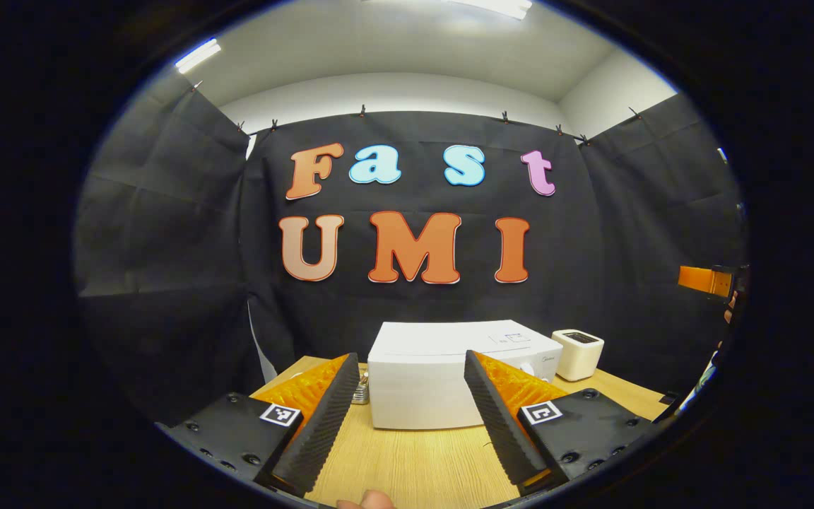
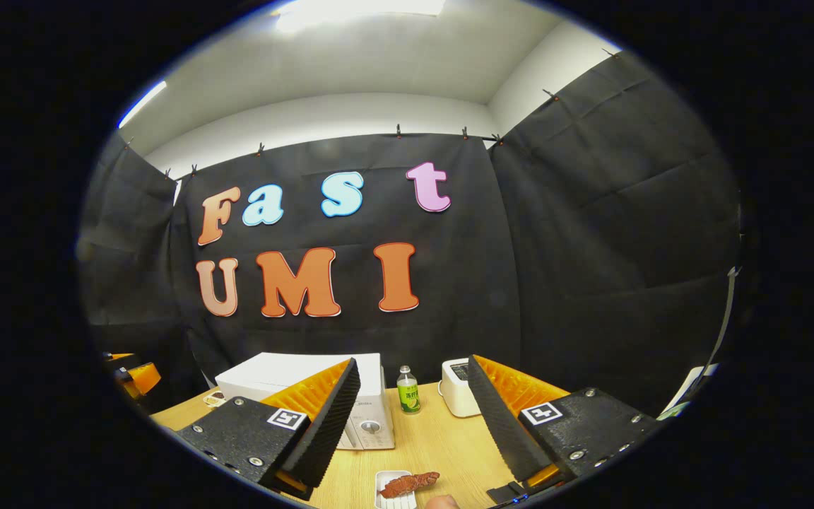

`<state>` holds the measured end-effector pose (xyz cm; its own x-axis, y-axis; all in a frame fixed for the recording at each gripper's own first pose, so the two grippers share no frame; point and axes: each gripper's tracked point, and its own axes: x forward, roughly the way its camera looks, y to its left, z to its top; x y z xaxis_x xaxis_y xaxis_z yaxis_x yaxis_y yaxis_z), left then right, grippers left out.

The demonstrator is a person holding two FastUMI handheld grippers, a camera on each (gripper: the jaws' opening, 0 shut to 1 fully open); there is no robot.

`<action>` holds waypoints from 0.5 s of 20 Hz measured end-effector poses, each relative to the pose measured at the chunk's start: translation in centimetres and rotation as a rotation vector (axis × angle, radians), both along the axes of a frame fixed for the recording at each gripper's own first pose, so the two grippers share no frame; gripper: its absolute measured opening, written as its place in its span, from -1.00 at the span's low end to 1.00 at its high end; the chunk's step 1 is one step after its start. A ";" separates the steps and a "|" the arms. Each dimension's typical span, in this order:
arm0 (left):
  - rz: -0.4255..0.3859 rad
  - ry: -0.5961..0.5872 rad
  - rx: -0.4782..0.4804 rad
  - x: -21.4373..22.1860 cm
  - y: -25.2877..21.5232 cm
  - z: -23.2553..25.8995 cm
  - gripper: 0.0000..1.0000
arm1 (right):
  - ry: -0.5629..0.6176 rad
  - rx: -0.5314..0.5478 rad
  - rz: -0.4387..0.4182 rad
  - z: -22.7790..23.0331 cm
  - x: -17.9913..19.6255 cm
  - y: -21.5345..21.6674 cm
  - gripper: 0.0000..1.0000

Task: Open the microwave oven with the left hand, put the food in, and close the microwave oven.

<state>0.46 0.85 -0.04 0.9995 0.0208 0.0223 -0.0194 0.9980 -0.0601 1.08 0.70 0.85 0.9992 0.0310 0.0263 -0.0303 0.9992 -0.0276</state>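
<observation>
Left gripper [image 1: 410,403]: held level above the near part of the wooden table [image 1: 414,466], pointing at the microwave oven [image 1: 449,385]. Fingers set wide apart, nothing between the ribbed pads [image 1: 326,417]. A fingertip [image 1: 372,500] of the holder shows at the bottom edge of the left gripper view.

Right gripper [image 2: 414,417]: also level over the near edge of the table [image 2: 442,438], fingers wide apart, holding nothing. A fingertip [image 2: 442,502] shows at the bottom edge of the right gripper view.

Microwave oven [image 2: 308,396]: white box, door closed, standing toward the table's far edge, left of centre. Round dial [image 2: 372,427] on the front panel at its right side. Small label on the top panel and a faint mark on the front; neither can be read.

Food [image 2: 408,483]: reddish-brown skewered piece lying on a small white tray [image 2: 386,495] at the near edge of the table, between the right gripper's fingers in view but below them, untouched.

Green bottle [image 2: 407,391]: upright, white cap, near the far edge between microwave and toaster; label unreadable.

Toaster [image 2: 458,387]: white, near the far edge, right of the bottle.

Small metal item [image 1: 360,389]: just beside the microwave's left side; kind unclear.

Square black-and-white markers on both grippers' bodies.
</observation>
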 end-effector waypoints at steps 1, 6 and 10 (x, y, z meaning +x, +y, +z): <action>0.008 0.006 0.007 0.2 0.2 -0.2 0.89 | 0.008 -0.009 0.009 -0.4 0.2 0.3 0.90; -0.024 0.012 -0.016 0.9 -1.5 -0.5 0.89 | 0.037 -0.003 0.037 -2.2 0.7 1.0 0.90; -0.049 0.015 -0.006 1.6 -3.7 -0.9 0.89 | 0.023 0.012 0.013 -1.6 0.4 -0.1 0.89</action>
